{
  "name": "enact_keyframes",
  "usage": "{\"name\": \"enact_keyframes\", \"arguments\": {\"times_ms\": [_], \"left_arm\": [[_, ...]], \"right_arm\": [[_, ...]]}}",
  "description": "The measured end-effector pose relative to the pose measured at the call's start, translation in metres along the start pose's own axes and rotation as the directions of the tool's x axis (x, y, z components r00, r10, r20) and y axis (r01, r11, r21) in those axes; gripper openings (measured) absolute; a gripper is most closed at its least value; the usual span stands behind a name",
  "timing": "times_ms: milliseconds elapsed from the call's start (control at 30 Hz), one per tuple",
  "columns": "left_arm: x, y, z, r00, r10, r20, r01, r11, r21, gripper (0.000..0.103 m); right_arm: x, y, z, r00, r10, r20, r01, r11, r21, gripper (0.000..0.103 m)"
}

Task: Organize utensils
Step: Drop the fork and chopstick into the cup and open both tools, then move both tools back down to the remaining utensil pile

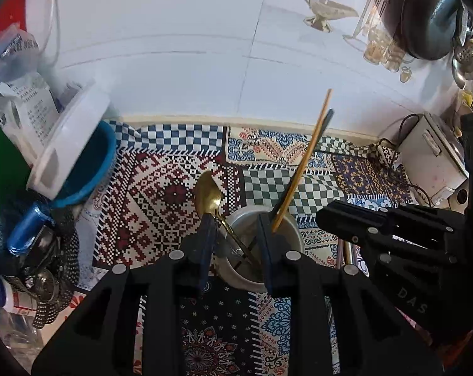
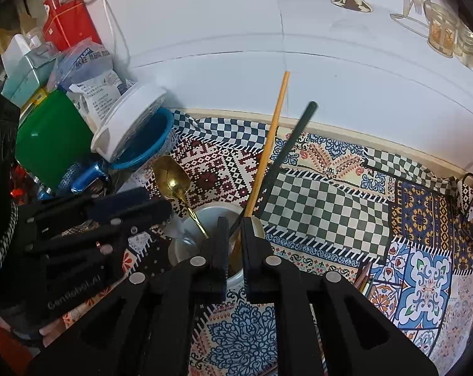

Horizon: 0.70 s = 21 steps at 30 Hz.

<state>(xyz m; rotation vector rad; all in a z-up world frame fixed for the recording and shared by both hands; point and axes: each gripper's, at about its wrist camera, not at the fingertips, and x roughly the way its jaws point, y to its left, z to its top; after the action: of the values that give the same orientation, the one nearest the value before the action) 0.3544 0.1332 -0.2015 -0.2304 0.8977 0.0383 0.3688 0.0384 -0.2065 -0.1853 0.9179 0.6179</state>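
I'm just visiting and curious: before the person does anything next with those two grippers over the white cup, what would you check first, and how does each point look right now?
1. White cup upright on the patterned cloth: ok.
2. Gold spoon standing in the cup, bowl up: ok.
3. Wooden chopstick and dark stick with lower ends in the cup: ok.
4. Right gripper free of the sticks: cannot tell; its jaws are nearly together at the sticks' base.
5. Left gripper clear of the cup: not ok; its fingers straddle the rim, spoon stem beside one.
6. More utensils left to sort: cannot tell.
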Motion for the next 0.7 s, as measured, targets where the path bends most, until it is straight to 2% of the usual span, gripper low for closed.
{"name": "enact_keyframes", "arguments": {"times_ms": [133, 333, 533, 700], "left_arm": [[-0.017, -0.005, 0.002, 0.999, 0.016, 0.036, -0.016, 1.000, 0.005, 0.030], [-0.046, -0.018, 0.001, 0.995, 0.047, 0.093, -0.047, 0.999, 0.005, 0.038], [-0.068, -0.037, -0.004, 0.988, 0.061, 0.139, -0.061, 0.998, -0.001, 0.048], [-0.073, -0.059, -0.013, 0.987, 0.066, 0.145, -0.068, 0.998, 0.008, 0.056]], "right_arm": [[-0.016, -0.002, -0.001, 1.000, 0.005, 0.027, -0.005, 1.000, -0.002, 0.020], [-0.044, -0.008, -0.003, 0.998, 0.003, 0.070, -0.003, 1.000, -0.011, 0.030], [-0.073, -0.020, -0.012, 0.994, -0.011, 0.105, 0.015, 0.999, -0.032, 0.036], [-0.087, -0.035, -0.023, 0.993, -0.038, 0.109, 0.041, 0.999, -0.030, 0.042]]}}
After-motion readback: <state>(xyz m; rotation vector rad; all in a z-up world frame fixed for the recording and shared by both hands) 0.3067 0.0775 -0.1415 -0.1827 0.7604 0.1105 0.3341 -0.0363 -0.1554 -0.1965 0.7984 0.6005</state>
